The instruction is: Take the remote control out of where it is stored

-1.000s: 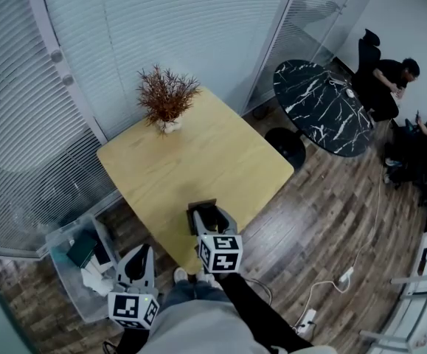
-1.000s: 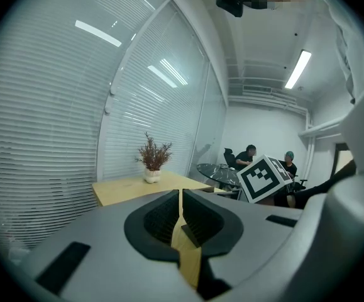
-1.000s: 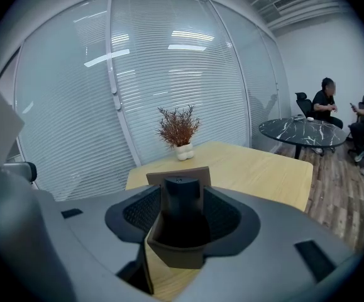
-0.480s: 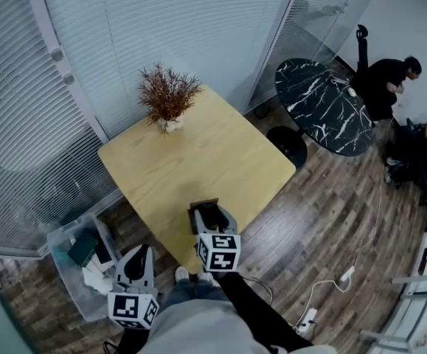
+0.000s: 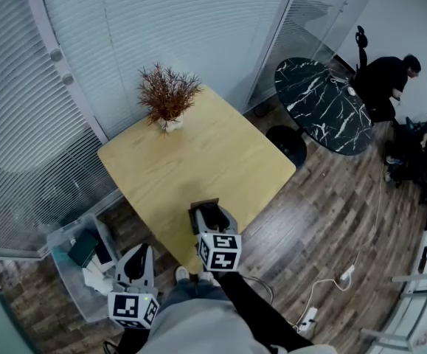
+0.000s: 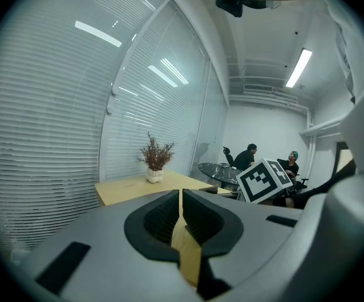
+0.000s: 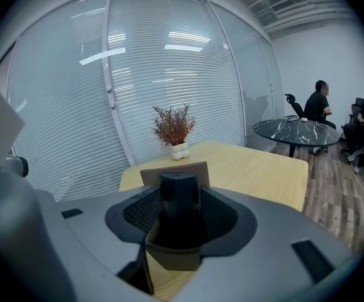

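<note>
A black remote control (image 7: 179, 201) stands upright in a brown holder (image 7: 154, 175) at the near edge of the light wooden table (image 5: 191, 161). My right gripper (image 7: 179, 214) is shut on the remote, a jaw pressing each side of it. In the head view the right gripper (image 5: 207, 217) sits over the table's near corner, with the holder (image 5: 201, 205) just beyond it. My left gripper (image 5: 135, 262) hangs low, left of the table and above the floor. Its jaws are closed, with nothing between them (image 6: 180, 209).
A potted dry plant (image 5: 167, 98) stands at the table's far corner. A clear plastic bin (image 5: 80, 260) with items sits on the floor at left. A round black marble table (image 5: 320, 105) and seated people are far right. A power strip (image 5: 307, 320) lies on the floor.
Both grippers stay where they were. Only the people at the far right have shifted a little.
</note>
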`<state>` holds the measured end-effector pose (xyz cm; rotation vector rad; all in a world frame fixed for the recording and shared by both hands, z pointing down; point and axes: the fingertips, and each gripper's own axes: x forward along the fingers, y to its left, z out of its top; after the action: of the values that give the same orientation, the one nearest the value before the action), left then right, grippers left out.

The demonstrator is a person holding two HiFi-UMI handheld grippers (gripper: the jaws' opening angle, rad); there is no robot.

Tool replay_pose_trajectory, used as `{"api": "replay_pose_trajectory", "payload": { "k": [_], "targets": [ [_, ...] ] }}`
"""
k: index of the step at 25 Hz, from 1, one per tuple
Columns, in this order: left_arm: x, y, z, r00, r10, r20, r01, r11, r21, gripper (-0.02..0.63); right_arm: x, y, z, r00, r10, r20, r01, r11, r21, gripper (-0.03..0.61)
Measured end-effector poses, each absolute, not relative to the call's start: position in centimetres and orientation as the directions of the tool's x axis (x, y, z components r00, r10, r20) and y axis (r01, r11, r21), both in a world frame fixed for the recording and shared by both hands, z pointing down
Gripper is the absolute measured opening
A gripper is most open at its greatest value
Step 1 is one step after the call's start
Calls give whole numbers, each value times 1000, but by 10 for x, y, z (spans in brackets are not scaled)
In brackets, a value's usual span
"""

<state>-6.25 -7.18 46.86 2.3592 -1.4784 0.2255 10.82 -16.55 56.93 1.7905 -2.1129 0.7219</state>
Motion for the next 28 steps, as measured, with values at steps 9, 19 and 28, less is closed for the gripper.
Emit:
{"api": "replay_pose_trajectory", "payload": {
  "k": [9, 19, 28],
  "targets": [
    [-66, -73, 470, 450, -836, 314, -892, -404, 202, 23, 106, -163, 571, -187, -835, 518, -979, 115, -169, 187],
    [-66, -76, 466, 460, -836, 301, -887, -414, 205, 23, 105, -163, 570, -195, -829, 524, -979, 131, -156, 178],
    [-66, -76, 467, 455, -839, 299, -889, -409, 207, 23, 106, -162, 570, -198, -828, 524, -979, 136, -155, 176]
  ]
}}
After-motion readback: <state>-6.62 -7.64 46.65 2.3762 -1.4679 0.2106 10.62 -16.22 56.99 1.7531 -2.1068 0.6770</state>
